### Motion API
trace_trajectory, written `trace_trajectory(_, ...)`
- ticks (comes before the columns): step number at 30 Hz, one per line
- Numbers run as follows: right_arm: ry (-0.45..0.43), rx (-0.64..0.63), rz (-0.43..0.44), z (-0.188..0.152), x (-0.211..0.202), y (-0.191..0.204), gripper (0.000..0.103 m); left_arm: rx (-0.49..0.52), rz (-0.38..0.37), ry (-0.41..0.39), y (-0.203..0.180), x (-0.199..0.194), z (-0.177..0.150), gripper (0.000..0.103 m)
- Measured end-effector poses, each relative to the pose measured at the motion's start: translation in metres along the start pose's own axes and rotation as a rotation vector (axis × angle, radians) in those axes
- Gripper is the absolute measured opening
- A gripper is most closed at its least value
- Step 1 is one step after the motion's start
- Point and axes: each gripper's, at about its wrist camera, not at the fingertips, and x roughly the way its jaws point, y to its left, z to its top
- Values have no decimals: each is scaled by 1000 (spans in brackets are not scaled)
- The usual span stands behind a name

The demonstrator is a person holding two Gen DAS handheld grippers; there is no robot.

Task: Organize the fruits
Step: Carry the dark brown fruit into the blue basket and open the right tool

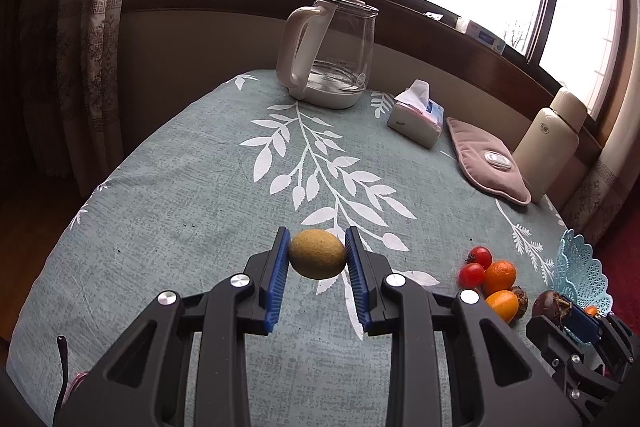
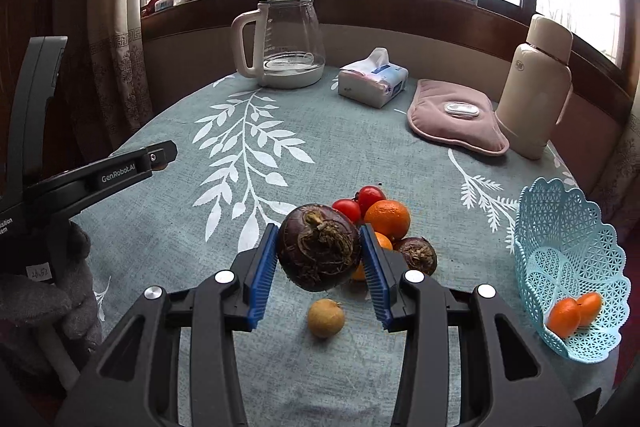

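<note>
Squeezing a small yellow-green fruit (image 1: 317,254) between its blue pads, the left gripper (image 1: 317,259) holds it up above the tablecloth (image 1: 192,187). The right gripper (image 2: 320,255) is clamped on a big dark purple bulb (image 2: 319,251), lifted over a small tan fruit (image 2: 326,317). Just behind sit oranges (image 2: 387,218) and red tomatoes (image 2: 371,198). The blue basket (image 2: 576,227), off to the right, holds two little oranges (image 2: 564,317).

Both wrist cameras look forward along their fingers, low over the table (image 1: 192,187), sharing the kettle (image 2: 286,39) and windows.
</note>
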Motion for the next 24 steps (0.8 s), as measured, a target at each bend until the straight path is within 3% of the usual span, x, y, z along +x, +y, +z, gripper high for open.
trace_trajectory(13,-50,214,-154,-22,-44,-107,43,52,-22,14,-20,-3,-10,29)
trace_trajectory(24,-48,343,-227,-45,-59,-161,43,83,-52,38,-33,-3,-18,29)
